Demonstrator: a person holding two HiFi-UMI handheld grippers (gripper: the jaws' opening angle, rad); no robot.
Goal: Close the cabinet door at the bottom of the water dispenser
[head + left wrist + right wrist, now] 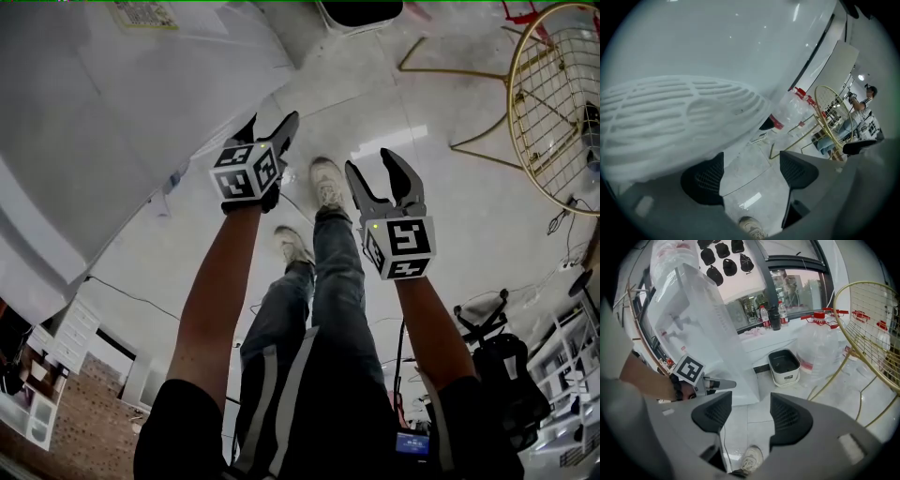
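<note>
The white water dispenser [112,112] fills the upper left of the head view; in the right gripper view the dispenser [693,319] stands upright with its taps facing left. I cannot pick out its bottom cabinet door on its own. My left gripper [272,127] is open with nothing between its fingers, close beside the dispenser's lower white side [740,376]. In its own view the left gripper [750,171] sits next to a white ribbed part [670,122]; whether it touches I cannot tell. My right gripper [373,167] is open and holds nothing, over the floor, apart from the dispenser; its own view shows the right gripper [751,411] with jaws apart.
The person's legs and shoes [326,180] stand between the grippers. A gold wire chair [553,103] is at the right. A white bin with a dark inside [784,366] and large water bottles [820,343] sit behind the dispenser. A cable [131,295] runs over the floor.
</note>
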